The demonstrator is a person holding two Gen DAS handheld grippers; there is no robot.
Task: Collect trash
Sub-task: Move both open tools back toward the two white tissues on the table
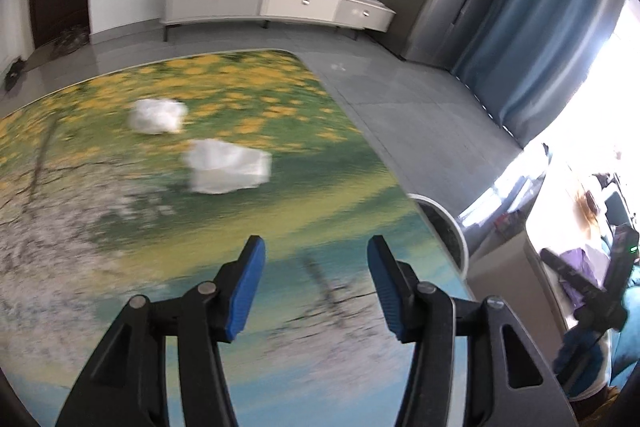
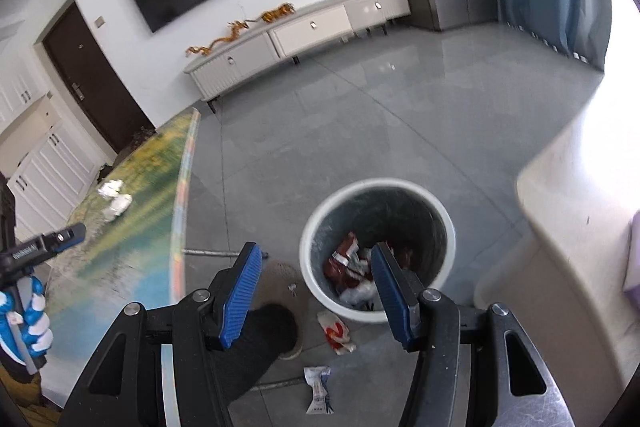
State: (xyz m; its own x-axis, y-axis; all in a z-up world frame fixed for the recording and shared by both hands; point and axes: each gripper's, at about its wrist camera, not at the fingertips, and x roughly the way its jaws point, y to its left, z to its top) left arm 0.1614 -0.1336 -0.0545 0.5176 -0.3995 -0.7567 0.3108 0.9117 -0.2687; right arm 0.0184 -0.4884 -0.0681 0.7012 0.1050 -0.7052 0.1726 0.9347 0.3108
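Note:
Two crumpled white tissues lie on the flower-print table (image 1: 120, 267): one nearer (image 1: 228, 167), one farther (image 1: 158, 115). My left gripper (image 1: 316, 267) is open and empty above the table, short of the nearer tissue. In the right wrist view, my right gripper (image 2: 316, 275) is open and empty above the floor beside a white trash bin (image 2: 378, 247) that holds red and white wrappers (image 2: 348, 263). A red-white wrapper (image 2: 336, 331) and a white wrapper (image 2: 318, 387) lie on the floor by the bin. The tissues (image 2: 114, 197) show far left there.
The bin rim (image 1: 448, 223) stands off the table's right edge. A white TV cabinet (image 1: 276, 3) lines the far wall. A beige sofa arm (image 2: 560, 227) is right of the bin. A dark foot in a slipper (image 2: 264, 331) is on the grey tile floor.

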